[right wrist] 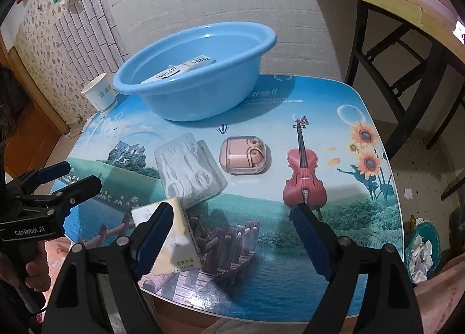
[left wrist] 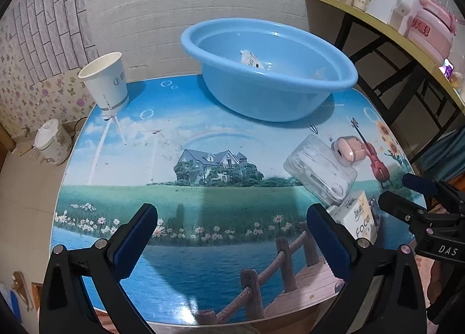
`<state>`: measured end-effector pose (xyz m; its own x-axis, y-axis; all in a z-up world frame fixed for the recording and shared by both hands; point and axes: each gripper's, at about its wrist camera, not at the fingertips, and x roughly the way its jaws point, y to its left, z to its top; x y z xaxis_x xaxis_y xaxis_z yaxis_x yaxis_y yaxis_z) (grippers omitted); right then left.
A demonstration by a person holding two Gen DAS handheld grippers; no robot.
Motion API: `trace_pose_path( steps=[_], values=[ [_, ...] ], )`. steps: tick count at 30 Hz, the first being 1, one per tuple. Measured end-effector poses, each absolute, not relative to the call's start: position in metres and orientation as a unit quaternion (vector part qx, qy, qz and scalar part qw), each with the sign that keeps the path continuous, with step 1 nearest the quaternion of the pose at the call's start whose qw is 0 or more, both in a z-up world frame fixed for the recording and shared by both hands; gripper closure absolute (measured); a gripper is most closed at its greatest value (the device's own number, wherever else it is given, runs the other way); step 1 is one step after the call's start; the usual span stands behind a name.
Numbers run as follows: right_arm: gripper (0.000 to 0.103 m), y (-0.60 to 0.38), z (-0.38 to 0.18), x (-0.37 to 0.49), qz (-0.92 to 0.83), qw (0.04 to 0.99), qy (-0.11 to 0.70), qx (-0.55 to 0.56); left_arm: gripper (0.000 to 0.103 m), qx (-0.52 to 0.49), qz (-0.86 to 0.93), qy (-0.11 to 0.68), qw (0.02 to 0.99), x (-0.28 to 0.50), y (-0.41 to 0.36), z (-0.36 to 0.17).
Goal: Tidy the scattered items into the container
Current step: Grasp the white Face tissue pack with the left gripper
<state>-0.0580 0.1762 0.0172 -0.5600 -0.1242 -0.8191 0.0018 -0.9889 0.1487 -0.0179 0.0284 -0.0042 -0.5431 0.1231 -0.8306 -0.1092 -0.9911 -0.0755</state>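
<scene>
Basin [left wrist: 270, 72], pale blue, sits at the far side of the table [left wrist: 180, 182], whose top carries a printed landscape. Inside it lies a white packet [right wrist: 180, 68] with dark lettering. A paper cup [left wrist: 106, 81] stands upright at the table's far left corner, apart from the basin.

Three loose things remain on the tabletop nearer the person. A clear plastic box [right wrist: 189, 171] lies flat, with a pink earbud case [right wrist: 244, 158] just beside it, lid open. A tissue pack [right wrist: 174, 238] lies at the near edge, its far corner touching or overlapping the clear box.

Left gripper [left wrist: 232, 232] hangs over the middle of the table with its jaws spread wide and nothing between them. Right gripper [right wrist: 229, 235] is also parted, no earlier view to compare; its left finger [right wrist: 151, 238] covers part of the tissue pack, and the other finger stands well clear, so the pack is not squeezed.
</scene>
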Motion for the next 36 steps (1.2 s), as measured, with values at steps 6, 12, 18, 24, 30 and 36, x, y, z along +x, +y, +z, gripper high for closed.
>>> trace_pose_path(
  steps=[6, 12, 18, 24, 30, 36],
  values=[
    [0.017, 0.183, 0.012, -0.055, -0.877, 0.039, -0.073, 0.474, 0.000, -0.476, 0.876, -0.008, 0.077, -0.015, 0.031, -0.007],
    [0.017, 0.181, 0.013, -0.051, -0.879, 0.047, -0.074, 0.468, 0.000, -0.476, 0.874, -0.020, 0.094, -0.009, 0.034, -0.009],
    [0.017, 0.189, 0.010, -0.053, -0.877, 0.038, -0.086, 0.471, 0.000, -0.483, 0.868, -0.010, 0.115, -0.005, 0.050, -0.014],
    [0.017, 0.194, 0.010, -0.050, -0.880, 0.036, -0.088, 0.466, 0.000, -0.490, 0.859, -0.018, 0.147, 0.001, 0.068, -0.017],
    [0.017, 0.206, 0.007, -0.051, -0.878, 0.030, -0.101, 0.467, 0.000, -0.496, 0.851, -0.012, 0.171, -0.001, 0.089, -0.022],
    [0.017, 0.214, 0.003, -0.052, -0.877, 0.028, -0.107, 0.468, 0.000, -0.500, 0.843, -0.028, 0.194, -0.006, 0.103, -0.025]
  ],
)
